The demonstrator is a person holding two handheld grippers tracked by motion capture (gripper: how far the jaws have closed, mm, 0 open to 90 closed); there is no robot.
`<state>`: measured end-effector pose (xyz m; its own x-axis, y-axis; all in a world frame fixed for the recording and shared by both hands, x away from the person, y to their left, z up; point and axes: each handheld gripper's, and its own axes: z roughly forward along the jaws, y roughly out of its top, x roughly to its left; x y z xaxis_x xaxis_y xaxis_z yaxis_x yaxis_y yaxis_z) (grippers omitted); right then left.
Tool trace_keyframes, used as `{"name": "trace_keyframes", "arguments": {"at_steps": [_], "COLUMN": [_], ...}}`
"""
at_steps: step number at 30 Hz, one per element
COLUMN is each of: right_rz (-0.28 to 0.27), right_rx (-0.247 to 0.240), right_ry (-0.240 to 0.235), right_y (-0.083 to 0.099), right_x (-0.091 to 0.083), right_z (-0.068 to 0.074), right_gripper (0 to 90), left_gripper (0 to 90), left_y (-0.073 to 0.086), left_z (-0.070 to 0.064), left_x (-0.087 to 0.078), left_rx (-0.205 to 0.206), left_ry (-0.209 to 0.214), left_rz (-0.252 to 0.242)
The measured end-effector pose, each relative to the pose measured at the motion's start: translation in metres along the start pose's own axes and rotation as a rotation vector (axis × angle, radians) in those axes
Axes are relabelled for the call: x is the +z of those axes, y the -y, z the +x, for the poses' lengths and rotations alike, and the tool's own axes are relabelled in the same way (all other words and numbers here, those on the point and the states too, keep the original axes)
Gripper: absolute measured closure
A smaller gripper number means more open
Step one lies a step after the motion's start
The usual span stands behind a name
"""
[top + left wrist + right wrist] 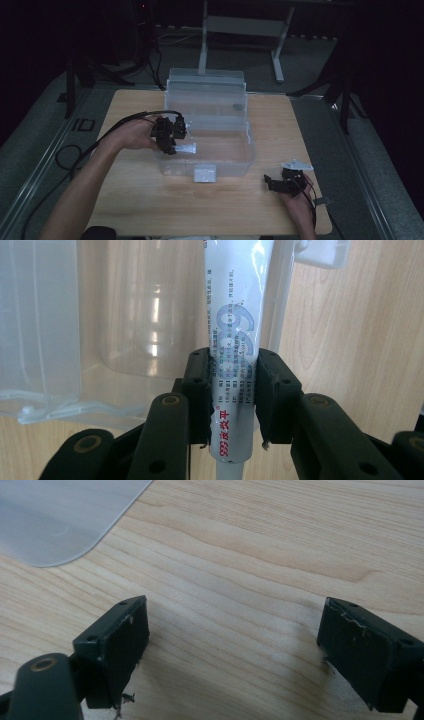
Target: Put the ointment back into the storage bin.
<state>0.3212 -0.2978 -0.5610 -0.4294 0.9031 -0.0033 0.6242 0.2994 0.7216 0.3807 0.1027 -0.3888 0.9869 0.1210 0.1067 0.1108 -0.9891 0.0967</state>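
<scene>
A: Status on the left gripper [232,390]?

B: Clamped on a white squeeze tube with blue and red print [235,325]. The jaws press it from both sides near its lower end, and the tube runs straight out beyond them. In the high view the left gripper [172,142] holds the tube [186,148] over the left end of the clear plastic storage box [235,165], just above its near-left rim, tube pointing right into the box.

A: So is the tube in or out?

B: Not set down. It hangs in the grip above the open compartment, not resting on the box floor as far as I can tell. The box's clear hinged lid [207,82] stands open at the far side, with a small dark item [235,106] in the far tray, too small to identify.

A: Right gripper?

B: The right gripper [232,645] has its jaws spread wide with nothing between them, hovering low over the pale wooden counter [260,545]. In the high view it sits near the right edge [272,182], well apart from the box.

A: Progress?

B: Judging from this: tube grasped and carried to the box. Lowering, release and closing the lid remain.
</scene>
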Motion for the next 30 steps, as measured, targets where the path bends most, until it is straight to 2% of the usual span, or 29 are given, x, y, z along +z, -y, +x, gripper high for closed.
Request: {"name": "trace_keyframes", "arguments": {"at_steps": [30], "right_rz": [0.001], "right_rx": [0.000], "right_ry": [-0.001], "right_y": [0.0000], "right_x": [-0.0001], "right_z": [0.0000], "right_gripper": [12.9], "left_gripper": [69.9], "left_y": [-0.0094], "left_z": [0.0044], "left_x": [0.0073], "left_rx": [0.001], "left_ry": [-0.003], "left_rz": [0.014]}}
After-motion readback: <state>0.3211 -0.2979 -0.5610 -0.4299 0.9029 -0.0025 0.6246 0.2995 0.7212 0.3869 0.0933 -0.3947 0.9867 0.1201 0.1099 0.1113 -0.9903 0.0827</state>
